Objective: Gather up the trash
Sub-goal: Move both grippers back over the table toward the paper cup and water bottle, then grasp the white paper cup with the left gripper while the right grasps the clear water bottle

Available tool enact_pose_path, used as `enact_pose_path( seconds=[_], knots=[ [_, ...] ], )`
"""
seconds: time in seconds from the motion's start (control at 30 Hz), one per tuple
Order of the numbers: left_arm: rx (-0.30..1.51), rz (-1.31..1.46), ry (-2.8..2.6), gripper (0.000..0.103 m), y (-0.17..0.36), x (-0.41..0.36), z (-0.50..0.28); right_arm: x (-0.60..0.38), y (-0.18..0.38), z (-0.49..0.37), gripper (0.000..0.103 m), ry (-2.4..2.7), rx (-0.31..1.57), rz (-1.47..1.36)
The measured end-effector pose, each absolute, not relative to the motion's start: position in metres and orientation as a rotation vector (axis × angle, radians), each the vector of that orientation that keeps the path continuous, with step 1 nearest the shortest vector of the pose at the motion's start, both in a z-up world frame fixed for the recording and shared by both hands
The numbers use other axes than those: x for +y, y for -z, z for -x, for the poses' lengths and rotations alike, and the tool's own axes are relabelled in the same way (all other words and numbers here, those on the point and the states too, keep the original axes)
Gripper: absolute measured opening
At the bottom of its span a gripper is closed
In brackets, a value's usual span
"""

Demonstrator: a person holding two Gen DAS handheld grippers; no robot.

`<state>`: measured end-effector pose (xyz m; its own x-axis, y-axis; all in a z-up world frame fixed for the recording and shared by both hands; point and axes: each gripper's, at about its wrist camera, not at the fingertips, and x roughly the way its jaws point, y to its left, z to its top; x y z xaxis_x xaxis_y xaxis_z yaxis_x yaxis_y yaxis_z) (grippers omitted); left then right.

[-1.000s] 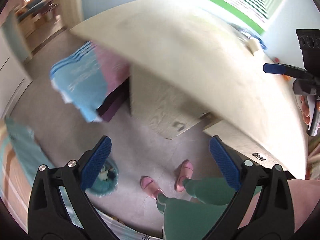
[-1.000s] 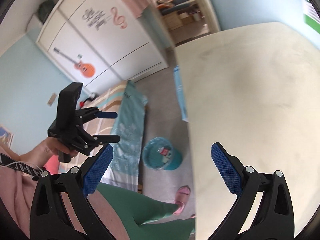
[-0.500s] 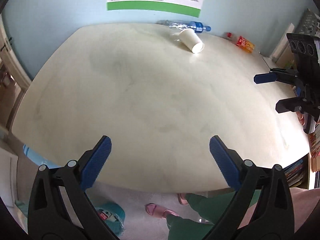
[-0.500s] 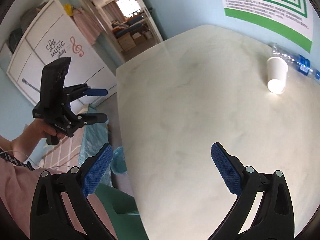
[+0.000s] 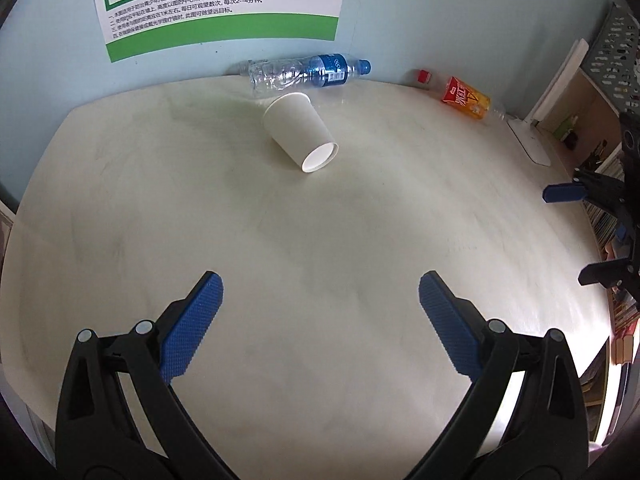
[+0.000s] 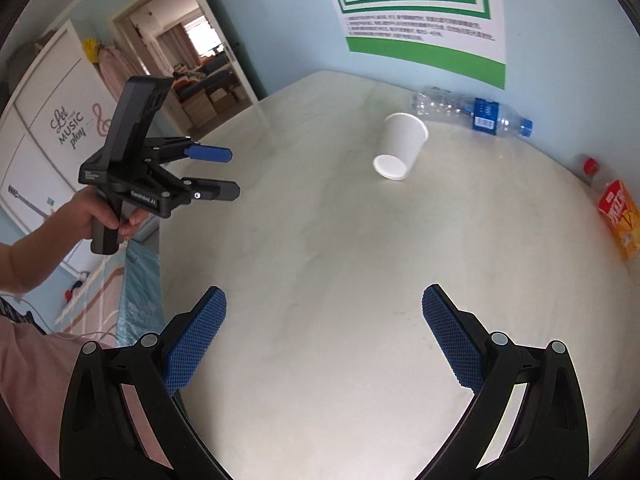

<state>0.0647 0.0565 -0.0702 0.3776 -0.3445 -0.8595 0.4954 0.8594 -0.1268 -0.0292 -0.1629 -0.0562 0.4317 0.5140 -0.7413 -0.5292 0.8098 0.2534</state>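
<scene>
A white paper cup (image 5: 301, 133) (image 6: 401, 145) lies on its side at the far middle of the cream table (image 5: 280, 240) (image 6: 340, 248). Behind it, against the wall, lies a clear plastic bottle (image 5: 306, 70) (image 6: 472, 114) with a blue label and cap. An orange-labelled bottle (image 5: 460, 95) (image 6: 618, 212) with a red cap lies at the far right. My left gripper (image 5: 319, 312) (image 6: 230, 172) hovers open and empty over the near part of the table. My right gripper (image 6: 324, 320) (image 5: 568, 236) is likewise open and empty, well short of the cup.
A green-and-white poster (image 5: 218, 0) hangs on the blue wall behind the table. A white stand and shelves with books (image 5: 600, 208) are at the right edge. Left of the table I see a doorway (image 6: 192, 64), white cupboards (image 6: 52, 136) and a patterned mat (image 6: 136, 300).
Both cameras have swung up from the floor and the teal bin to face the table top, and have moved closer to the cup and bottles. Both grippers stay open.
</scene>
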Motion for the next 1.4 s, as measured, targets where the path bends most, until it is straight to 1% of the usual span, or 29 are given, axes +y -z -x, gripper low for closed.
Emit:
enact_pose_path(
  seconds=[0.27, 0.4, 0.57, 0.67, 0.8, 0.87, 0.9, 0.93, 0.97, 1.0, 1.07, 1.1, 1.4],
  knots=[
    [1.110, -0.187, 0.588, 0.096, 0.088, 0.000, -0.144, -0.218, 0.060, -0.016, 0.098, -0.547, 0.955, 0.037],
    [1.137, -0.207, 0.611, 0.096, 0.105, -0.026, -0.185, -0.229, 0.056, -0.046, 0.097, -0.538, 0.932, 0.083],
    [1.173, -0.205, 0.593, 0.096, 0.136, -0.048, -0.229, -0.221, 0.062, -0.106, 0.097, -0.574, 0.899, 0.240],
    [1.205, -0.164, 0.581, 0.096, 0.151, -0.050, -0.248, -0.208, 0.070, -0.145, 0.097, -0.610, 0.888, 0.343],
    [1.197, -0.186, 0.549, 0.095, 0.169, -0.049, -0.262, -0.185, 0.083, -0.202, 0.097, -0.664, 0.852, 0.484],
    [1.192, -0.201, 0.533, 0.092, 0.175, -0.045, -0.265, -0.175, 0.089, -0.227, 0.097, -0.692, 0.833, 0.532],
    [1.193, -0.212, 0.522, 0.089, 0.178, -0.043, -0.267, -0.170, 0.092, -0.239, 0.097, -0.700, 0.823, 0.559],
    [1.193, -0.222, 0.509, 0.084, 0.180, -0.040, -0.268, -0.163, 0.097, -0.254, 0.097, -0.719, 0.816, 0.587],
    [1.196, -0.235, 0.497, 0.082, 0.183, -0.036, -0.270, -0.158, 0.100, -0.264, 0.097, -0.730, 0.816, 0.606],
    [1.193, -0.243, 0.490, 0.077, 0.185, -0.033, -0.271, -0.152, 0.105, -0.277, 0.097, -0.740, 0.815, 0.628],
    [1.197, -0.259, 0.479, 0.060, 0.189, -0.026, -0.273, -0.142, 0.111, -0.294, 0.097, -0.766, 0.810, 0.656],
    [1.181, -0.271, 0.474, 0.056, 0.189, -0.022, -0.273, -0.136, 0.115, -0.303, 0.097, -0.785, 0.801, 0.672],
    [1.152, -0.309, 0.414, 0.056, 0.190, 0.015, -0.285, -0.097, 0.140, -0.344, 0.095, -0.864, 0.744, 0.773]
  ],
)
